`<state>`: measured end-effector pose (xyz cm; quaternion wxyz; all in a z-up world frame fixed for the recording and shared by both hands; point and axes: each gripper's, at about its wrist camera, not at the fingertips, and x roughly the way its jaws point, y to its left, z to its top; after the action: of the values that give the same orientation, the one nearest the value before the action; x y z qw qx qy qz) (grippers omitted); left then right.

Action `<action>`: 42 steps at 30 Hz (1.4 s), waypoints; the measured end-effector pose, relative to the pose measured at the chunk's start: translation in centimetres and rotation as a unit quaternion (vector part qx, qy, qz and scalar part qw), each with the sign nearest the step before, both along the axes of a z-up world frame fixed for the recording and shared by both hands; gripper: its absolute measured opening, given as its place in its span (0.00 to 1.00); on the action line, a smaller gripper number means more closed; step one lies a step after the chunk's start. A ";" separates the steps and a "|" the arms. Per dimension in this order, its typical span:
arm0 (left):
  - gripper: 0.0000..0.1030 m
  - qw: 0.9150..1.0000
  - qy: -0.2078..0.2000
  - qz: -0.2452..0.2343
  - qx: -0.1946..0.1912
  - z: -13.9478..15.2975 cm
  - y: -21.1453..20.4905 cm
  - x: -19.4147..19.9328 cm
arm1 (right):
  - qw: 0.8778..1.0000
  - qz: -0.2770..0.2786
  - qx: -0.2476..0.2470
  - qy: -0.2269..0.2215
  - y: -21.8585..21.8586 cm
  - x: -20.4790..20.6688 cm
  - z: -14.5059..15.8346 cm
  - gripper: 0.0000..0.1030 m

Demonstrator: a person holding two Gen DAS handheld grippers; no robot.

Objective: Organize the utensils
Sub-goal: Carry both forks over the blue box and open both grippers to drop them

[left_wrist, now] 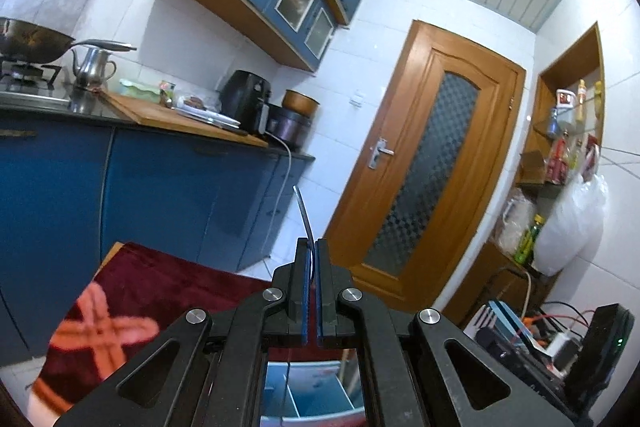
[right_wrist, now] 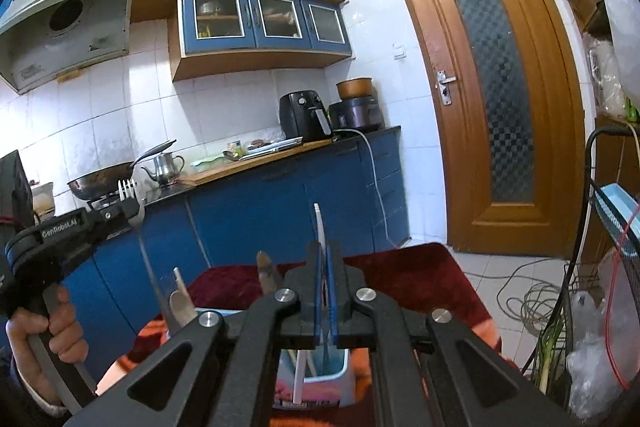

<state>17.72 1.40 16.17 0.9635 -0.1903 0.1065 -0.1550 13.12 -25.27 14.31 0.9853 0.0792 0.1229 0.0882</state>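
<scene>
My left gripper (left_wrist: 312,247) is shut on a metal fork (left_wrist: 303,215), seen edge-on as a thin strip rising above the jaws. In the right wrist view the same gripper (right_wrist: 129,205) is at the left, held high, with the fork's tines (right_wrist: 127,188) up and its handle (right_wrist: 154,279) hanging down toward a light blue utensil holder (right_wrist: 320,377). My right gripper (right_wrist: 324,247) is shut on a white utensil (right_wrist: 319,223) that points up, its lower end over the holder. A spoon (right_wrist: 182,305) and a wooden utensil (right_wrist: 267,273) stand behind the linkage.
The holder also shows under the left gripper (left_wrist: 308,393), on a table with a dark red cloth (left_wrist: 160,279). Blue cabinets and a counter (right_wrist: 256,163) with wok, kettle and air fryer lie beyond. A wooden door (right_wrist: 492,87) is to the right; cables and bags lie at far right.
</scene>
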 end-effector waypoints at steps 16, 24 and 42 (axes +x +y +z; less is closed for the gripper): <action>0.02 1.000 0.003 0.007 -0.004 -1.7 -1.0 2.0 | 0.999 -0.027 -0.014 -0.010 0.1 1.7 -0.7 0.04; 0.02 1.000 0.018 0.000 0.009 -3.6 -1.8 2.3 | 0.999 -0.033 -0.019 -0.017 0.2 2.2 -0.9 0.04; 0.01 0.997 0.064 -0.015 0.036 -6.2 -3.1 2.4 | 0.999 0.002 -0.049 0.015 1.9 4.1 -2.5 0.06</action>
<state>20.16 -1.65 10.00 0.9587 -0.1630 0.1761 -0.1529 17.25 -23.37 11.77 0.9859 0.0316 0.1419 0.0829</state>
